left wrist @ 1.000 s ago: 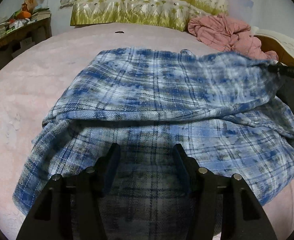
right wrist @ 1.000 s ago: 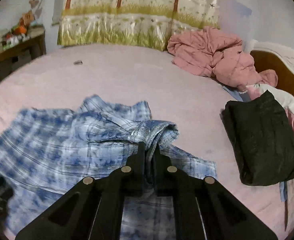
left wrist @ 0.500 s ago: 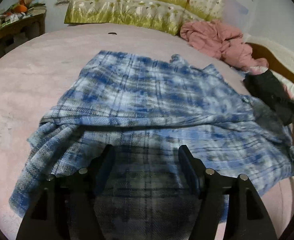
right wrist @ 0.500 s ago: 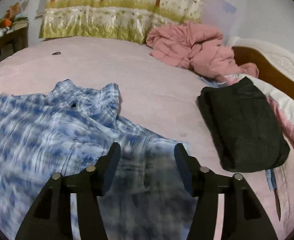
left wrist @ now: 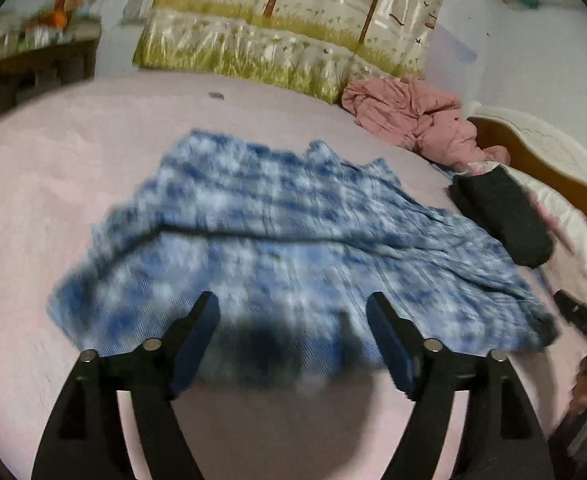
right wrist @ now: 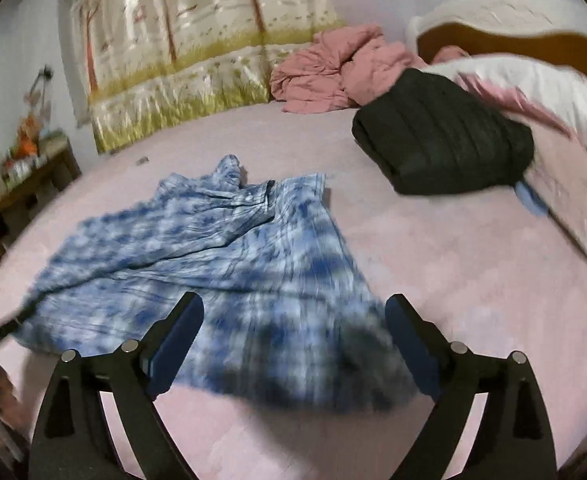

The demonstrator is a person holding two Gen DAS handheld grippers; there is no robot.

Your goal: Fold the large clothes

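A blue and white plaid shirt (left wrist: 277, 240) lies folded over on the pink bed cover (left wrist: 53, 168), its collar toward the far side. My left gripper (left wrist: 293, 312) hovers over the shirt's near hem, its jaws opening with only flat cloth below them, nothing pinched. In the right wrist view the same shirt (right wrist: 213, 264) spreads to the left and centre. My right gripper (right wrist: 293, 312) is above its near right corner, jaws opening wide, no cloth between the pads. The right gripper's black body (left wrist: 585, 316) shows at the left wrist view's right edge.
A folded black garment (right wrist: 441, 144) rests on the bed to the right, by a white and pink pillow (right wrist: 533, 84). A crumpled pink quilt (left wrist: 409, 116) lies at the back beside the wooden headboard (left wrist: 553, 172). A meadow-print curtain (left wrist: 293, 36) hangs behind. A cluttered wooden table (right wrist: 21, 184) stands at the left.
My right gripper let go of the bunched shirt fold, opened wide and swung to the right. My left gripper widened and drew back toward the near hem. The shirt now lies flatter.
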